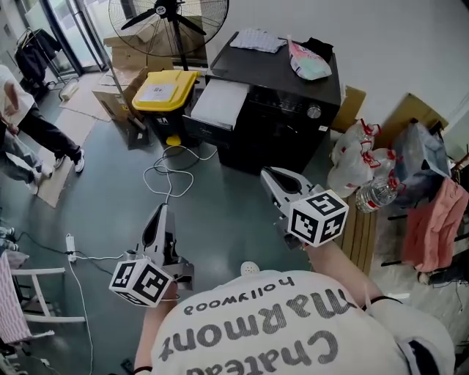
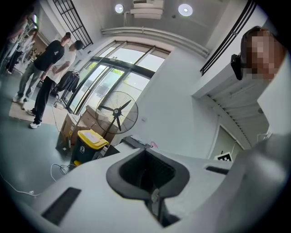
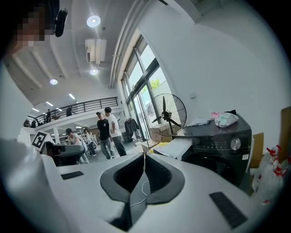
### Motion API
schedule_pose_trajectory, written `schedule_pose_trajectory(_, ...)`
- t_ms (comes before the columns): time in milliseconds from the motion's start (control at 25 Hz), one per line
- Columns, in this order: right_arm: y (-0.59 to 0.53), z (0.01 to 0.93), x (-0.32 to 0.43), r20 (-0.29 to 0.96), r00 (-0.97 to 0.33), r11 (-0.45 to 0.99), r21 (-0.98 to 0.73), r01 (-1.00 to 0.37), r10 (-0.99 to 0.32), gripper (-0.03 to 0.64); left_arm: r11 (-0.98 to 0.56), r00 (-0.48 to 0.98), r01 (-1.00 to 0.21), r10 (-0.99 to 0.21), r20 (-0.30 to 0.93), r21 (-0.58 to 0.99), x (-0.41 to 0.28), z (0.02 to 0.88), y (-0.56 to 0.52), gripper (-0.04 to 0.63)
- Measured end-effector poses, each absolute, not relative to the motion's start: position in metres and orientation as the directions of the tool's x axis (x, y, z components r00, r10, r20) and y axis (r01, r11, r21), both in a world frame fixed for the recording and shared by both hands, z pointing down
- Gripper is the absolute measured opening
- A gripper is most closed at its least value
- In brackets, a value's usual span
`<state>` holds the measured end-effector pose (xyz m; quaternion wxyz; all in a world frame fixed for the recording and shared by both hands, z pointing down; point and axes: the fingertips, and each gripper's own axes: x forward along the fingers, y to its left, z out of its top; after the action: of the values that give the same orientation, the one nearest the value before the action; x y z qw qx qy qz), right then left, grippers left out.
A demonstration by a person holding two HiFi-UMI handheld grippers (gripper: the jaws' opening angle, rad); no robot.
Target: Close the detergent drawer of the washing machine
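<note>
The black washing machine (image 1: pixel 286 110) stands ahead of me, a dial on its front and cloths and a bag on its lid. Its pale detergent drawer (image 1: pixel 220 102) sticks out from the upper left of the front. In the right gripper view the machine (image 3: pixel 223 141) is at the right, with the drawer (image 3: pixel 175 148) jutting leftwards. My right gripper (image 1: pixel 270 174) (image 3: pixel 144 157) is shut and empty, a short way in front of the machine. My left gripper (image 1: pixel 160 211) (image 2: pixel 146 152) hangs lower left over the floor, shut and empty, well away from the drawer.
A yellow-lidded bin (image 1: pixel 168 88) stands just left of the drawer, a standing fan (image 1: pixel 170 22) behind it, cardboard boxes (image 1: pixel 121 80) beside it. Cables (image 1: pixel 168 176) loop on the floor towards a power strip (image 1: pixel 71 245). Plastic bags (image 1: pixel 359 157) are piled to the machine's right. People (image 1: pixel 29 124) stand far left.
</note>
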<state>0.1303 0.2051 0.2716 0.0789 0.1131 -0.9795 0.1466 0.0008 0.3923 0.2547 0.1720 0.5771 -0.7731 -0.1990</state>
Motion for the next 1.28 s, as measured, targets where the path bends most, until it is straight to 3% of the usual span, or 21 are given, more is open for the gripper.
schedule_pose_trajectory(280,0.150,0.272,0.123,0.138,-0.972,0.926,-0.302,-0.224,-0.190,0.034,0.248,-0.260,-0.837,-0.965,0.044,0.488,-0.013,0.267,0.337,0.008)
schedule_pose_trajectory(560,0.128,0.310,0.125,0.207,-0.954,0.915,-0.298,-0.273,-0.217,0.034,0.259,-0.228,-0.831,-0.966,0.122,0.493,-0.020,0.305,0.313,0.008)
schedule_pose_trajectory(1280,0.033,0.312,0.098,0.247,-0.862,0.807,-0.310,-0.503,-0.442,0.034,0.135,-0.015,-0.866,-0.970,0.244,0.481,-0.118,0.359,0.187,0.008)
